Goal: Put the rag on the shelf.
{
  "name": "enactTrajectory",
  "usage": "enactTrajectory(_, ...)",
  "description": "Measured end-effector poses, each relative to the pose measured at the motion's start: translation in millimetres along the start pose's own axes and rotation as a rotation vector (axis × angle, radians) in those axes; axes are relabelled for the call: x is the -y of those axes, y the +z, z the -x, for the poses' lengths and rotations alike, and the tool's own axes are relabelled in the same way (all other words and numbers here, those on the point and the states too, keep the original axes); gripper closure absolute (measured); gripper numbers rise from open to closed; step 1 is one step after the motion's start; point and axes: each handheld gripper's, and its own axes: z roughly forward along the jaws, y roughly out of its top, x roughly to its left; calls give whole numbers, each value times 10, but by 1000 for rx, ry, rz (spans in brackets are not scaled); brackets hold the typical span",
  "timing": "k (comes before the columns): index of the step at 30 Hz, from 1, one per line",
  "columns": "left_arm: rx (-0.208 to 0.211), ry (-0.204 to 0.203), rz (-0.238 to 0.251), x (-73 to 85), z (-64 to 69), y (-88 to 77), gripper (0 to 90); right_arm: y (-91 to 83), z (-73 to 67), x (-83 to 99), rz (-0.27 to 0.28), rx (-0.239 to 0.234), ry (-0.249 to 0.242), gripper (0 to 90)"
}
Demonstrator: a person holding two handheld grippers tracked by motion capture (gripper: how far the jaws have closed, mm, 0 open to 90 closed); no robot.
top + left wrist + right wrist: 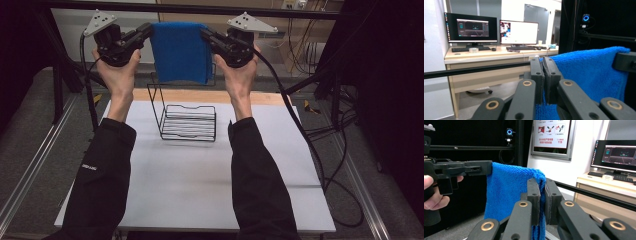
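The person's two black sleeves (102, 185) come in from the bottom of the high view, crossing the white tabletop (200, 185) with both hands raised toward its far edge. The left tongs (148, 29) are pinched tight on the upper left corner of a blue towel (179, 52), and the right tongs (204, 33) are pinched on its upper right corner, so the cloth hangs flat between them, folded over along its top edge. In the left gripper view the two black jaws stand pressed together with blue terry caught between the pads (the fabric spreads off to the right, where the other tool's jaw meets it). The right gripper view shows the same grip from the other side: jaws closed on the doubled edge of the towel, the cloth falling below them. The towel hangs in the air over the far part of the tabletop, above and just behind a black wire rack (187, 120), whose tall back frame rises close to the towel's lower edge; whether they touch cannot be told. A desk with two monitors (491, 30) stands in the background.
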Motion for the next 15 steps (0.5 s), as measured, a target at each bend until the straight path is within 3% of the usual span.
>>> enactTrajectory(3,3,-17,-5,37,-36,35,871,42,21,37,-16,8,-13,848)
enactTrajectory(15,16,0,-56,269,-130,90,871,135,68,222,-69,9,-4,847)
